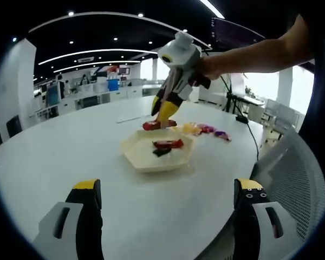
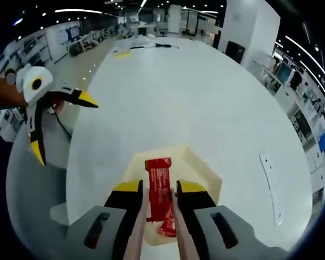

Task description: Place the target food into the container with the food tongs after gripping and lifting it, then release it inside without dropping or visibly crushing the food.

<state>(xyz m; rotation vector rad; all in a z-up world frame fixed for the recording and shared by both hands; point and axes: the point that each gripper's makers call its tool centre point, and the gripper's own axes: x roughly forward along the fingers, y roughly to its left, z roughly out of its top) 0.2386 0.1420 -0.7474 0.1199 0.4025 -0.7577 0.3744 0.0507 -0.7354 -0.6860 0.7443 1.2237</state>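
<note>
**Red packet pinched over the tray**

A large round white desk [image 1: 70, 157] carries a pale hexagonal tray [image 1: 158, 154] near its middle. In the left gripper view the left gripper [image 1: 168, 216] has its jaws spread wide, with only desk between them. The right gripper [image 2: 160, 208] squeezes tongs [image 2: 180, 238] whose arms pinch a red packet [image 2: 159, 187] above the tray's edge. Inside the tray lies another red packet [image 1: 168, 144]. More sweets [image 1: 206, 130] lie on the desk at 2 o'clock of the tray.
</note>
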